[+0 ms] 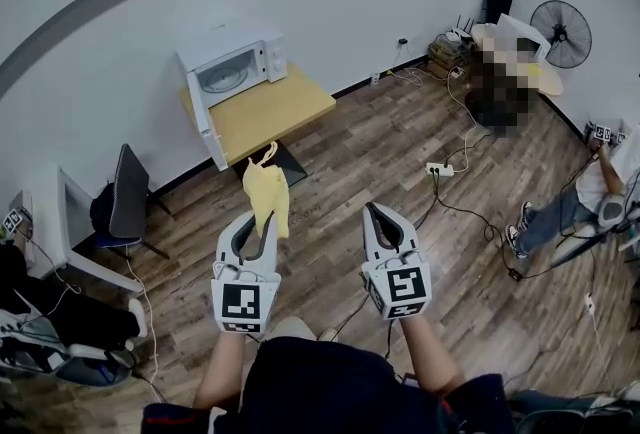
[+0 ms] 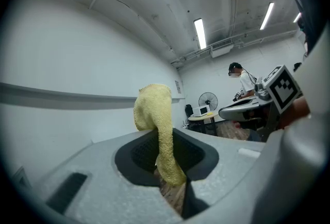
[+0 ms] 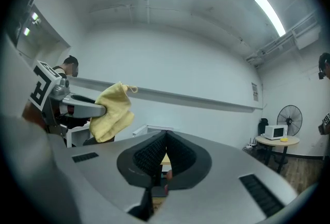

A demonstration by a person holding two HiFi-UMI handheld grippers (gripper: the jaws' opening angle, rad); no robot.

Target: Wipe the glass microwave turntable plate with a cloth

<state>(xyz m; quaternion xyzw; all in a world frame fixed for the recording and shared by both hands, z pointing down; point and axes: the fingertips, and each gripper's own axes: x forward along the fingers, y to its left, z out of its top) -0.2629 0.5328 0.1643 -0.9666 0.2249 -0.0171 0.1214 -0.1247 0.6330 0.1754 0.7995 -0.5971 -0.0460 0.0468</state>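
My left gripper (image 1: 262,219) is shut on a yellow cloth (image 1: 267,193), which sticks up past the jaw tips and droops between them in the left gripper view (image 2: 160,130). My right gripper (image 1: 378,212) is shut with nothing in it, level beside the left one. Ahead, a white microwave (image 1: 232,68) stands with its door (image 1: 203,118) open on a wooden table (image 1: 262,112). The glass turntable plate (image 1: 224,77) lies inside its cavity. Both grippers are well short of the table. The right gripper view shows the left gripper holding the cloth (image 3: 110,113).
A black chair (image 1: 128,194) and a white desk (image 1: 70,237) stand at the left. Cables and a power strip (image 1: 438,169) lie on the wood floor to the right. A person (image 1: 570,207) sits at the right edge, and a fan (image 1: 560,32) stands at the back.
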